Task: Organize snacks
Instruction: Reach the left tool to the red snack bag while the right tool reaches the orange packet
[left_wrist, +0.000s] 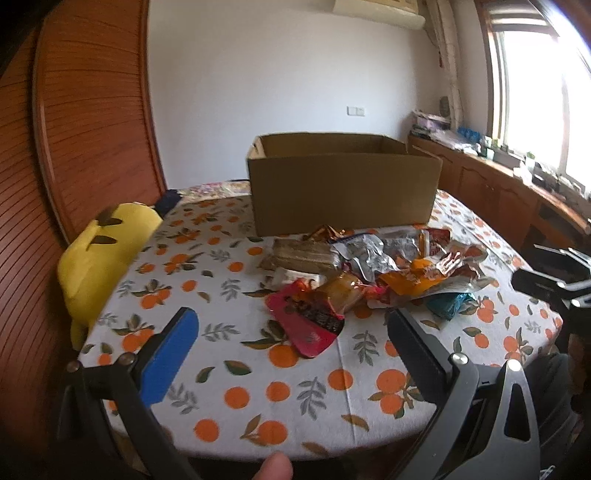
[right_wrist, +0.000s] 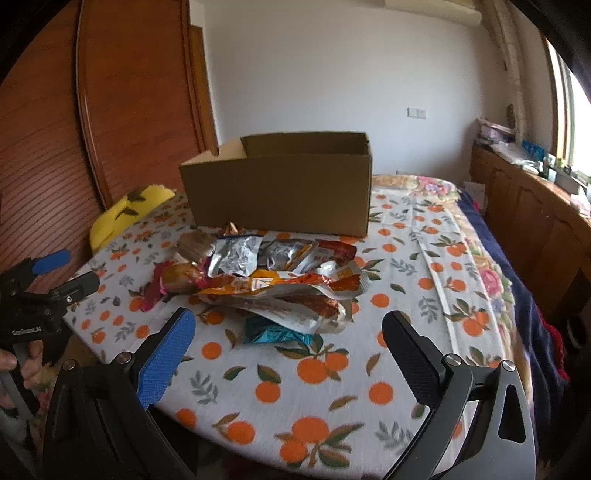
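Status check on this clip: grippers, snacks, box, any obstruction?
Left gripper open, empty. Right gripper open, empty. Snack pile loose on tablecloth, cardboard box behind it, open top. Nothing in the way.

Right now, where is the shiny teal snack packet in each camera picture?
Left wrist view: the shiny teal foil snack packet lies at the pile's right near edge.
Right wrist view: the same packet lies at the pile's near edge, centre, between the open fingers.
Shared landmark: the brown cardboard box behind the pile.
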